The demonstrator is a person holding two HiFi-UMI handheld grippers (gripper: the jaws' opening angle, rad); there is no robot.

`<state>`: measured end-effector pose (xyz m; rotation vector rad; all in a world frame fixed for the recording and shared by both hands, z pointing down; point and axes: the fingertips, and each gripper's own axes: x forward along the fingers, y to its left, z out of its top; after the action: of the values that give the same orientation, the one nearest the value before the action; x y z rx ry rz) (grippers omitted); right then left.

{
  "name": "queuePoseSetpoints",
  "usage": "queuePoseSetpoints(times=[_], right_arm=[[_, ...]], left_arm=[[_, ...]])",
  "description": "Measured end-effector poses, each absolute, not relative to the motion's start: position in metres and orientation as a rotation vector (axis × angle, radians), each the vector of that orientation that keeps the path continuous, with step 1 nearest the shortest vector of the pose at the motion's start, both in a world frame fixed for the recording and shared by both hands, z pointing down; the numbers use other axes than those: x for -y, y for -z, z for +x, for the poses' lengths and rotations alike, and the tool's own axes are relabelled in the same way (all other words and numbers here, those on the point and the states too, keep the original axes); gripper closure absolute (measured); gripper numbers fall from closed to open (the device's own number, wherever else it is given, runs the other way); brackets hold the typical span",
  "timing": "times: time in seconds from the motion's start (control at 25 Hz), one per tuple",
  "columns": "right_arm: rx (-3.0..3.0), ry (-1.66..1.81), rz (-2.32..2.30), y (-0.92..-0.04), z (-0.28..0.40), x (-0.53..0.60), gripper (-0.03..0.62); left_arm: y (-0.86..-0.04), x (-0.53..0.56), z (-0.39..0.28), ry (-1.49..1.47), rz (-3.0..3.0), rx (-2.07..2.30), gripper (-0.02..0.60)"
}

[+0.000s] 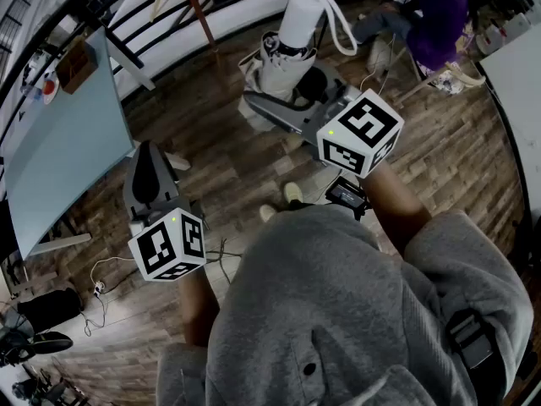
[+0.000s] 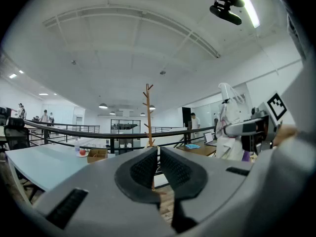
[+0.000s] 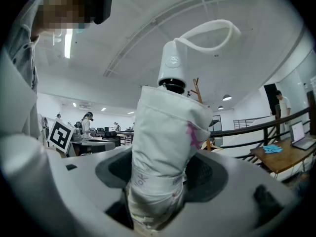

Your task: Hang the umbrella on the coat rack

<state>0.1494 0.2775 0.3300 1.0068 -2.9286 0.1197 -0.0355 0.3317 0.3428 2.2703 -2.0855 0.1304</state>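
My right gripper (image 1: 281, 100) is shut on a folded white umbrella (image 1: 287, 57), which stands upright between the jaws. In the right gripper view the umbrella (image 3: 165, 142) fills the middle, with its white handle (image 3: 173, 65) and a strap loop (image 3: 212, 33) on top. The wooden coat rack (image 2: 147, 112) stands some way off beyond a railing; in the right gripper view only the coat rack's top (image 3: 197, 87) shows behind the umbrella. My left gripper (image 2: 158, 151) is shut and holds nothing. It hangs low at the left (image 1: 148, 152), apart from the umbrella.
A pale blue table (image 1: 68, 150) stands at the left with a cardboard box (image 2: 97, 154) on it. A black railing (image 2: 98, 132) runs across in front of the rack. A seated person in purple (image 1: 435, 19) is at the far right. Cables (image 1: 101, 290) lie on the wooden floor.
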Motion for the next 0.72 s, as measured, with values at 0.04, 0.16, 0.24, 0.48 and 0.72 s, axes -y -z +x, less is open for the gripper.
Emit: queuePoseSetpoints(times=[0.04,0.16,0.24,0.48,0.72], right_arm=[[2.926,-0.117,1.004,-0.332,0.150,-0.278,0.289],[2.917,-0.109,0.996,-0.337,0.151,-0.277,0.289],[2.914,-0.109,0.992,-0.337,0.152,-0.277,0.289],[2.930,-0.098,0.977,-0.337,0.152,-0.278,0.289],[2.963,-0.097,0.947,-0.337,0.179,-0.249,0.289]], left_arm=[[-0.344,-0.330,-0.034,-0.134,2.266,2.085,0.552],[-0.347,-0.325,-0.028,-0.140,2.263,2.077,0.552],[-0.348,-0.322,-0.025,-0.142,2.267,2.071,0.552],[-0.348,-0.323,-0.019,-0.160,2.278,2.068,0.552],[-0.347,-0.292,0.020,-0.191,2.298,2.082,0.552]])
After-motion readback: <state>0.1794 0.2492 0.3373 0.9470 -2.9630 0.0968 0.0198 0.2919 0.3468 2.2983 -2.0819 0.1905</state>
